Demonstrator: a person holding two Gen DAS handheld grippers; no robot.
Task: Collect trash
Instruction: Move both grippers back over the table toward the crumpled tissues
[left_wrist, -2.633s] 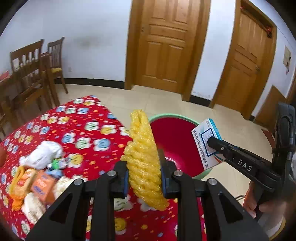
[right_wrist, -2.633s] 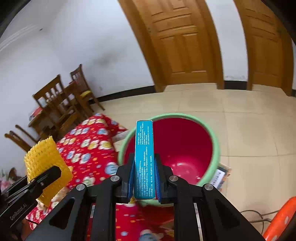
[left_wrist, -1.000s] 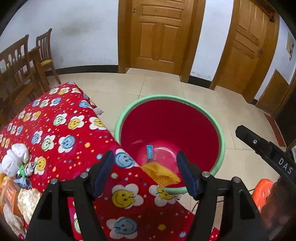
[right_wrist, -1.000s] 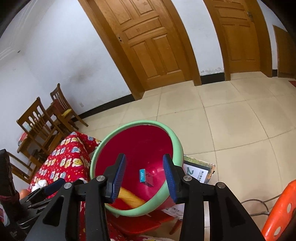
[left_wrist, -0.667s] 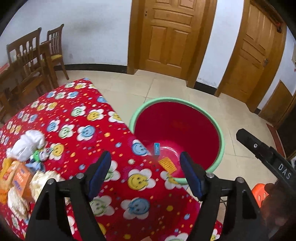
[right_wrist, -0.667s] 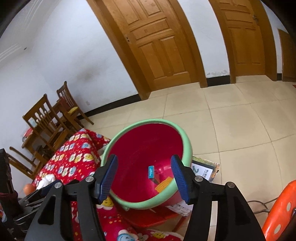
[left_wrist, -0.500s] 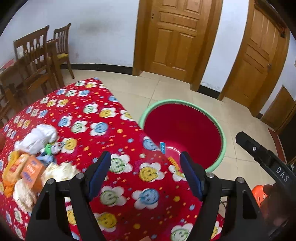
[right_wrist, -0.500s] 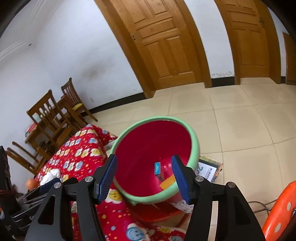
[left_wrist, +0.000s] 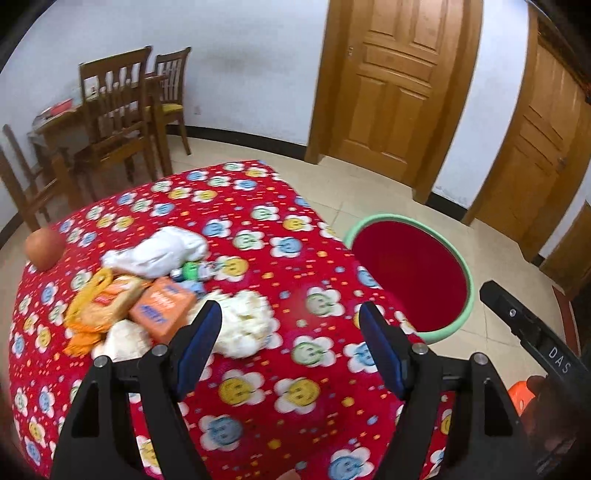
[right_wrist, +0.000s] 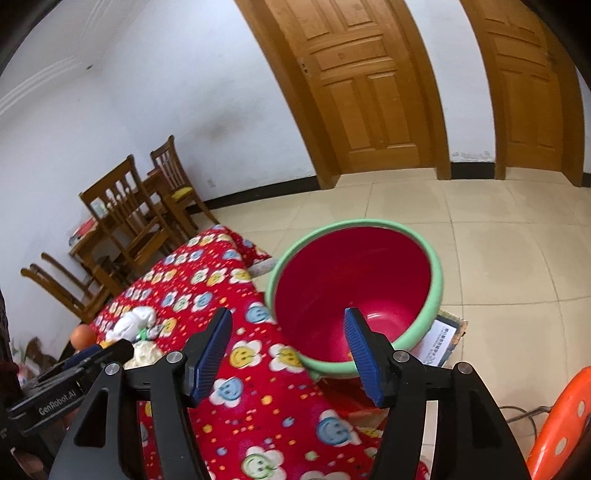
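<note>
Looking along the left gripper (left_wrist: 290, 343), the two fingers (left_wrist: 195, 345) stand wide apart with nothing between them, above a table covered by a red smiley-face cloth (left_wrist: 258, 369). Trash lies in a heap on the cloth to the left of the fingers: a white crumpled cloth (left_wrist: 159, 253), an orange box (left_wrist: 162, 308), yellow-orange wrappers (left_wrist: 99, 306) and white crumpled tissue (left_wrist: 243, 323). An orange fruit (left_wrist: 44, 249) sits well apart at the far left edge. A red basin (left_wrist: 410, 273) with a green rim stands on the tiled floor just beside the table's right edge; its contents cannot be told in this view. Wooden chairs (left_wrist: 118, 118) and two wooden doors (left_wrist: 391, 88) line the white wall. The right gripper (left_wrist: 532, 336) enters at the right edge. Looking along the right gripper (right_wrist: 286, 350), the fingers (right_wrist: 364, 354) are released and hold nothing, framing the table edge and the near side of the red basin (right_wrist: 354, 280). The visible part of the basin's bottom is bare. A printed carton (right_wrist: 441, 341) lies flat on the floor partly under the basin. An orange stool (right_wrist: 561, 424) stands at the lower right, and the left gripper (right_wrist: 88, 360) shows at the left.
</note>
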